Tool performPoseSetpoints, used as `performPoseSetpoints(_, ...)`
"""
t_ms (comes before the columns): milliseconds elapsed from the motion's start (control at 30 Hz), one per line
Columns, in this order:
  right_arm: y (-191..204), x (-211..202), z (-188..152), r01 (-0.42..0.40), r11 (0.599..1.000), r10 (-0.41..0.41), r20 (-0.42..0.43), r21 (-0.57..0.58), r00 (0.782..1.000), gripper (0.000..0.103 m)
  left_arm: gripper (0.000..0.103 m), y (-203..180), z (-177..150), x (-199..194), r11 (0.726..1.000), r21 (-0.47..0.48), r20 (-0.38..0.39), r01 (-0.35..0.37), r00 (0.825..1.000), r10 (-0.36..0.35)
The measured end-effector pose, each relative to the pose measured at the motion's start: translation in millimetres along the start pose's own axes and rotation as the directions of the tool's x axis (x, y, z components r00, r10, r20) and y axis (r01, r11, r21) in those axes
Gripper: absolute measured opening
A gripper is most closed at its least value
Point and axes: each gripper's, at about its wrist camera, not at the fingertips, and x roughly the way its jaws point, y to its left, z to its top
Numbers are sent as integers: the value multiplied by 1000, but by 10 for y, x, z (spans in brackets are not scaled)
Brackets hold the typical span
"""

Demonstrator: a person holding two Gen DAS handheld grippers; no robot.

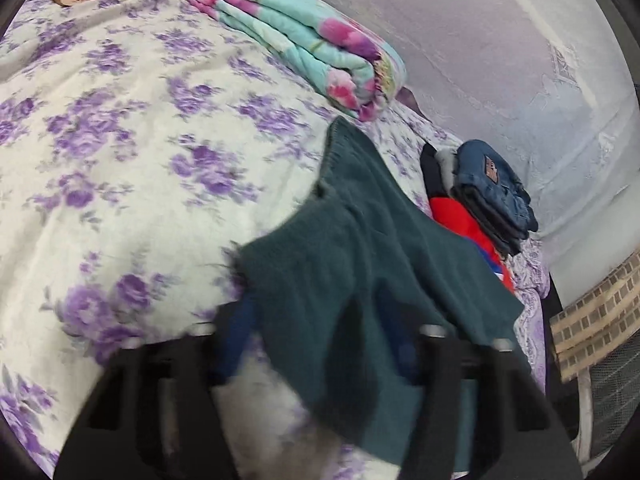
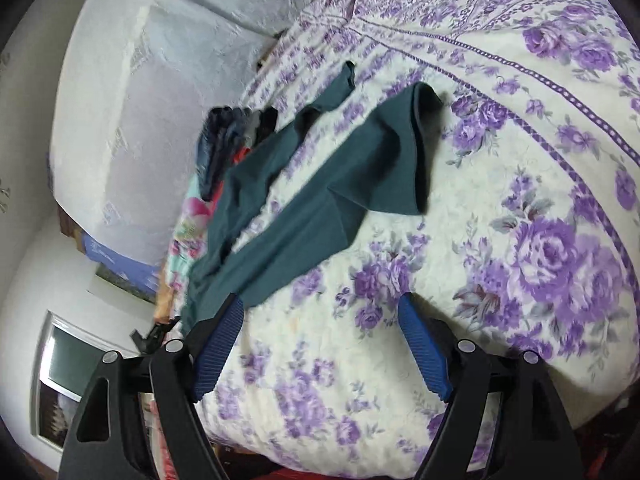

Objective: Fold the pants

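Observation:
Dark teal pants [image 1: 360, 240] lie on the floral bed sheet [image 1: 120, 140]. Their near end is draped over my left gripper [image 1: 320, 320] and hides its fingertips. This cloth fills the gap between the two blue pads, and the blur hides whether they press on it. In the right wrist view both legs of the pants [image 2: 320, 208] stretch away across the bed, crumpled and spread apart. My right gripper [image 2: 320, 304] hovers low over the sheet [image 2: 480, 200], open, with nothing between its fingers. Its left fingertip [image 2: 228, 312] sits at the edge of the nearest pant end.
A folded floral quilt [image 1: 304, 40] lies at the far side of the bed. A stack of folded clothes, jeans [image 1: 492, 184] above a red garment [image 1: 452, 216], sits by the wall [image 1: 520, 60], beside the pants. The same stack [image 2: 228, 136] shows in the right wrist view.

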Motion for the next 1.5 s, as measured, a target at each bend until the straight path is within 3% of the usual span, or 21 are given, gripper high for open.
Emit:
performPoseSetpoints(33,3,15,29,1,1000,-1,7,8,1000,80,23,26,-9,-6,1000,-4,-1,2,1000,-2)
performPoseSetpoints(100,18,99,154,9,1000,-10,27,14,1000,80,15,83,-8,-11,999,-23,-13,28,1000,-28)
performPoseSetpoints(300,127,428,458,69,997,-68,63,-25,996,76,7,44,6,-55,999,-6,-25,37,999,-37)
performPoseSetpoints(367,179,524,532,115,992,-110,80,-60,991,49,6,16,7,-85,999,-1,-24,38,999,-38)
performPoseSetpoints(400,193,565,561,132,988,-125,92,-78,988,24,5,12,12,-118,999,-4,-22,42,999,-42)
performPoseSetpoints(433,166,570,579,122,990,-116,90,-69,989,12,5,15,18,-166,999,-10,-18,46,999,-47)
performPoseSetpoints(500,103,477,613,68,997,-65,107,-26,992,11,5,32,30,-379,997,-17,5,73,997,-72)
performPoseSetpoints(633,81,-27,653,48,998,-39,190,-42,981,7,5,46,-6,-792,993,2,22,115,993,-115)
performPoseSetpoints(800,-104,-423,721,102,994,-94,226,-24,970,6,5,167,-210,-1062,990,-13,-10,141,990,-141)
performPoseSetpoints(867,-266,-402,684,97,995,-99,175,17,980,11,5,264,-297,-1012,993,-20,-34,112,993,-113)
performPoseSetpoints(900,-327,-388,611,71,997,-76,150,38,986,18,5,310,-317,-979,995,-22,-41,102,994,-103)
performPoseSetpoints(933,-372,-352,547,32,998,-39,123,61,992,39,5,395,-341,-926,995,-35,-52,90,994,-92)
performPoseSetpoints(967,-392,-310,481,-9,997,1,104,81,995,47,5,456,-348,-886,994,-58,-62,94,993,-98)
performPoseSetpoints(1100,-148,-201,215,-61,997,58,82,36,995,51,5,561,-351,-770,990,-96,-74,104,991,-111)
performPoseSetpoints(1200,-62,69,181,-36,998,36,-4,46,999,51,5,514,-332,-743,992,-75,-69,98,992,-104)
performPoseSetpoints(1300,-54,302,311,29,999,-29,-5,41,1000,37,5,489,-307,-745,991,-75,-60,109,992,-114)
performPoseSetpoints(1367,-52,443,437,22,998,-22,-9,50,1000,17,5,485,-293,-755,990,-78,-57,115,991,-120)
performPoseSetpoints(1400,-85,526,493,18,998,-17,-11,67,1000,2,5,476,-285,-762,990,-77,-55,115,991,-120)
performPoseSetpoints(1500,-65,561,483,-14,998,12,38,64,999,2,5,460,-264,-869,988,-84,-38,130,990,-134)
